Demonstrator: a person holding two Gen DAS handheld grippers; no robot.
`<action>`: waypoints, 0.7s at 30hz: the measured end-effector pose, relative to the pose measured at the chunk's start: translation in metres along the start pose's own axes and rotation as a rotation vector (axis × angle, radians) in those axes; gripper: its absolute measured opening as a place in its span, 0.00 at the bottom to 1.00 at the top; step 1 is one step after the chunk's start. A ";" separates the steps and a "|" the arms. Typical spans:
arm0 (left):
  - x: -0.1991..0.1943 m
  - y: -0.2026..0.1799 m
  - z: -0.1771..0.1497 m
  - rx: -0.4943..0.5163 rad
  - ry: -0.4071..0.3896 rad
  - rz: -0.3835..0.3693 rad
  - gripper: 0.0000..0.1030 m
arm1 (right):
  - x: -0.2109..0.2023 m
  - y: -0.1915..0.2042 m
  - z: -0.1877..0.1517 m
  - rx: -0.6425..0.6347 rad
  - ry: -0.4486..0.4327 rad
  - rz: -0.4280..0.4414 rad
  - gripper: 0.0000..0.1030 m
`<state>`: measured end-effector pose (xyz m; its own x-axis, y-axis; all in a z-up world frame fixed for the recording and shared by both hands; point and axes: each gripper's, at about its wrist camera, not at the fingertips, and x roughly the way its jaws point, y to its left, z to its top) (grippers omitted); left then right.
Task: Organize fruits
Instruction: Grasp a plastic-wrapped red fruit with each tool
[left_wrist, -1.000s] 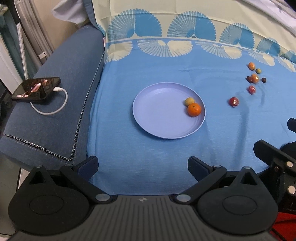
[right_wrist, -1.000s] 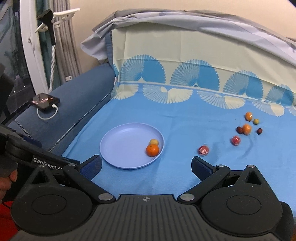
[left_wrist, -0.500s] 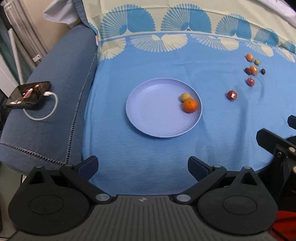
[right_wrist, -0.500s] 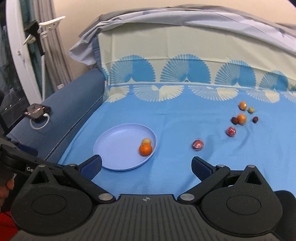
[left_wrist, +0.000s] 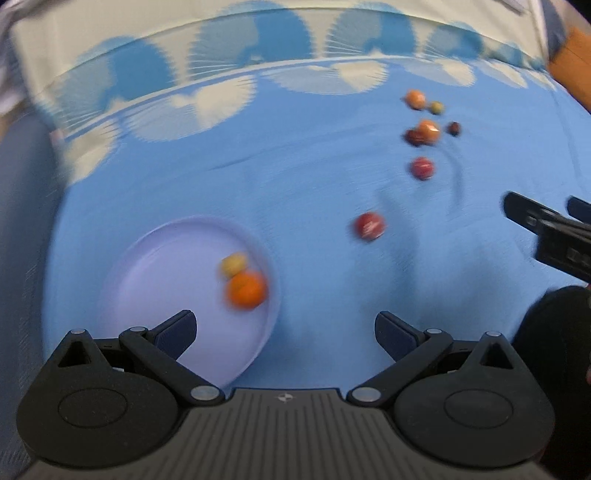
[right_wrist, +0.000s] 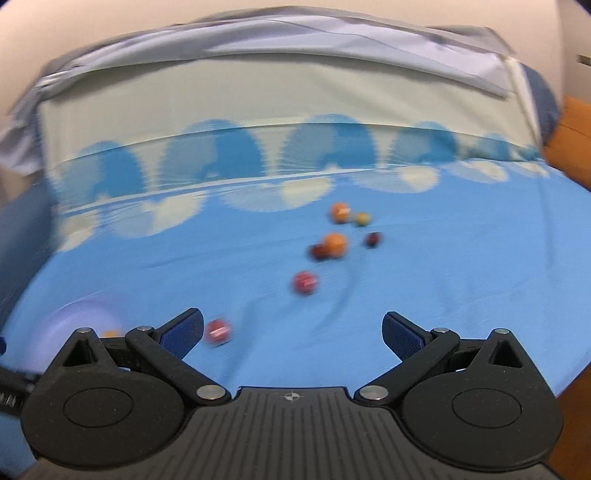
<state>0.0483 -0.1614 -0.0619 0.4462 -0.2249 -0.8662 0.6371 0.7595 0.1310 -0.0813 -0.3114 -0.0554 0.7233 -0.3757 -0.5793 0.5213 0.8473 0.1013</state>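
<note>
I swung both grippers right, away from the plate; its two fruits stayed. My left gripper and right gripper are wide open, empty, nearing the loose red fruit.

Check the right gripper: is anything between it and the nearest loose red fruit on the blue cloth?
Nothing visible. The right gripper is open and empty over bare light blue cloth; the round red fruit lies just beside its left finger, clear of the lavender round plate.
</note>
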 end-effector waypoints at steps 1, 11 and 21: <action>0.012 -0.008 0.007 0.022 -0.002 -0.019 1.00 | 0.015 -0.008 0.003 -0.001 0.005 -0.020 0.99; 0.124 -0.041 0.064 0.127 0.031 -0.116 1.00 | 0.165 -0.026 0.012 -0.075 0.071 0.019 0.99; 0.164 -0.040 0.072 0.149 0.055 -0.156 1.00 | 0.225 -0.015 0.002 -0.156 0.090 0.016 0.99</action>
<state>0.1410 -0.2728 -0.1743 0.3031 -0.2958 -0.9059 0.7831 0.6190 0.0599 0.0742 -0.4096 -0.1856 0.6837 -0.3329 -0.6494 0.4288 0.9033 -0.0116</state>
